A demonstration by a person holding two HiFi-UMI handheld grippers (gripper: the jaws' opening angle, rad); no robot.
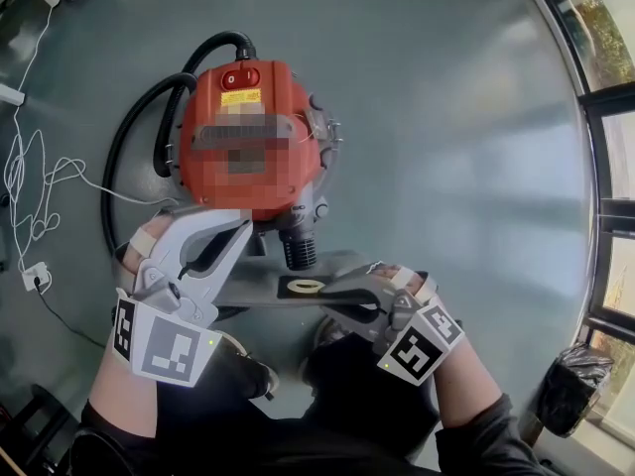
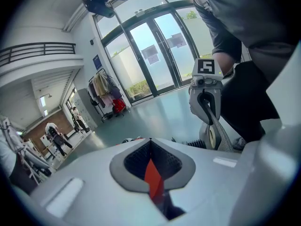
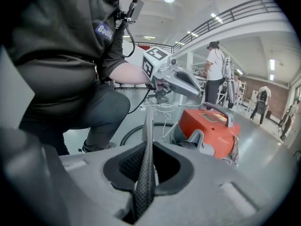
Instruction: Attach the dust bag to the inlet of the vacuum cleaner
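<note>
Head view: you hold the bag (image 1: 266, 288) just short of the vacuum's (image 1: 248, 127) inlet (image 1: 299, 251); fitting remains.

Left gripper view: your left gripper (image 2: 153, 173) has its fingers clenched, a red sliver (image 2: 154, 180) between them.

Right gripper view: your right gripper (image 3: 146, 173) has its fingers grasping the bag's mesh.

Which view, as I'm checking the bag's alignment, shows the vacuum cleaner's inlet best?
The head view: the ribbed black inlet shows from above, just beyond the dust bag and its ring. The left gripper view catches only a few ribs; the right gripper view shows the red vacuum cleaner, its inlet not clear.
</note>
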